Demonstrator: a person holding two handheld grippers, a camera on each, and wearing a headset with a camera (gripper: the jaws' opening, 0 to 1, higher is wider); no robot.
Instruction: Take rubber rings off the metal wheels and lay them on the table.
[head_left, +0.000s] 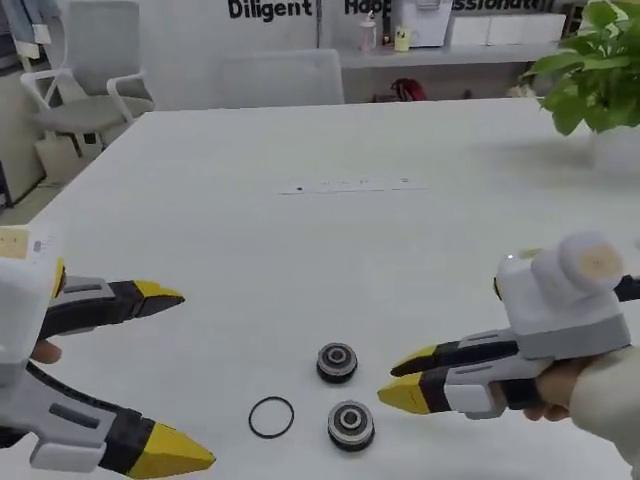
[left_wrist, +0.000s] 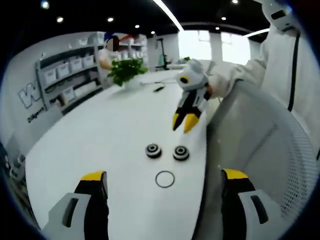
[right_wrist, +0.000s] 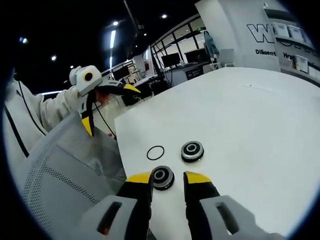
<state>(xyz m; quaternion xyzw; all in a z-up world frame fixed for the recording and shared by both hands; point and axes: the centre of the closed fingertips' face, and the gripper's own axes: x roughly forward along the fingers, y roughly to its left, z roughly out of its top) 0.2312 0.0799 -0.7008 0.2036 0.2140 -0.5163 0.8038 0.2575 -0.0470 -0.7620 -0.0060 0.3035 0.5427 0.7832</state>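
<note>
Two small metal wheels with dark rims lie near the front edge of the white table (head_left: 300, 240): one (head_left: 337, 362) (left_wrist: 153, 150) (right_wrist: 192, 151) farther, one (head_left: 351, 424) (left_wrist: 181, 153) (right_wrist: 162, 177) nearer. A loose black rubber ring (head_left: 271, 417) (left_wrist: 165, 178) (right_wrist: 155, 152) lies flat to their left. My right gripper (head_left: 390, 383) (right_wrist: 168, 178) hovers just right of the wheels, jaws a narrow gap apart and holding nothing. The nearer wheel sits just beyond its tips. My left gripper (head_left: 178, 375) (left_wrist: 165, 176) stands wide open left of the ring, nothing in it.
A potted green plant (head_left: 590, 70) (left_wrist: 125, 70) stands at the table's far right corner. Grey chairs (head_left: 90, 90) stand behind the far edge, and a mesh chair (left_wrist: 260, 140) (right_wrist: 65, 165) is close to the near edge.
</note>
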